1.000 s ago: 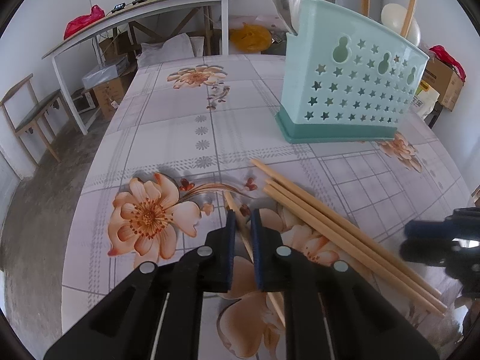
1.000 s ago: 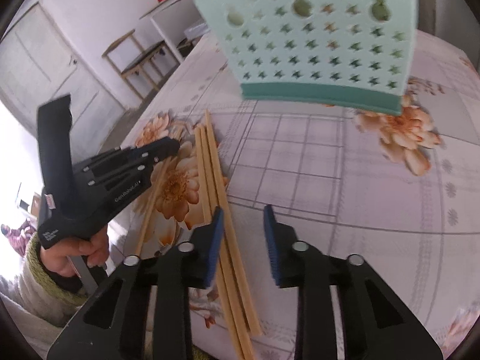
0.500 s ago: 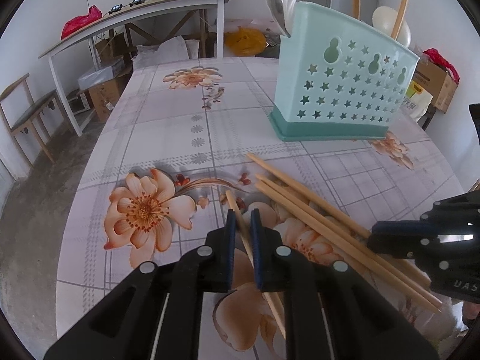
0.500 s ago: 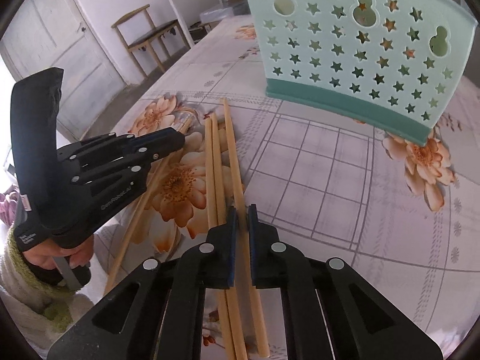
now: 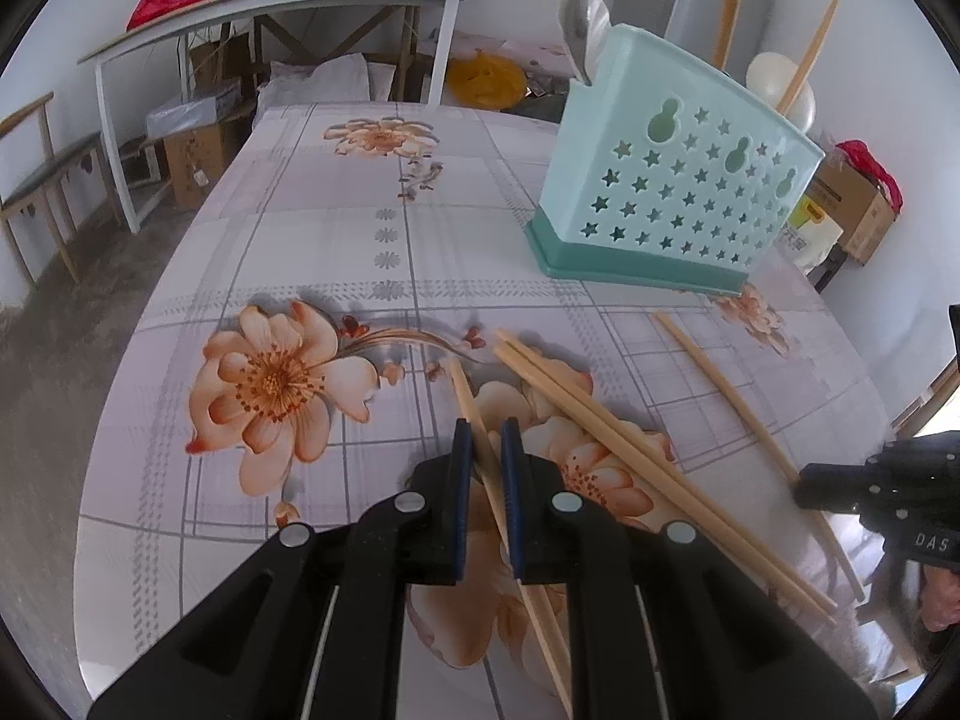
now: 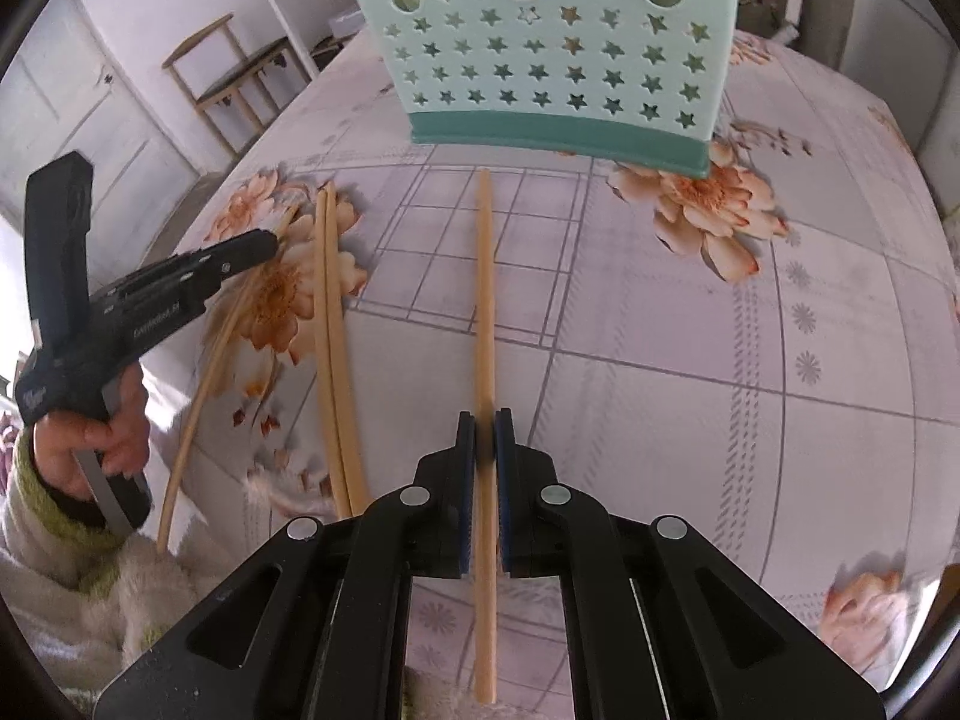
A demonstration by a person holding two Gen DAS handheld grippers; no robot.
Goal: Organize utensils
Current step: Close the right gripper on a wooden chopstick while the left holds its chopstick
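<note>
Chopsticks lie before the teal holder: we clamp one chopstick in our right gripper, whose jaws just eased slightly, and another chopstick in our closed left gripper; a pair rests between.

The left gripper pointed steeply downward, its jaws clamped on a single chopstick; the right gripper also angled down, jaws nearly closed around another chopstick; a hand in a fuzzy sleeve gripped the left handle.
</note>
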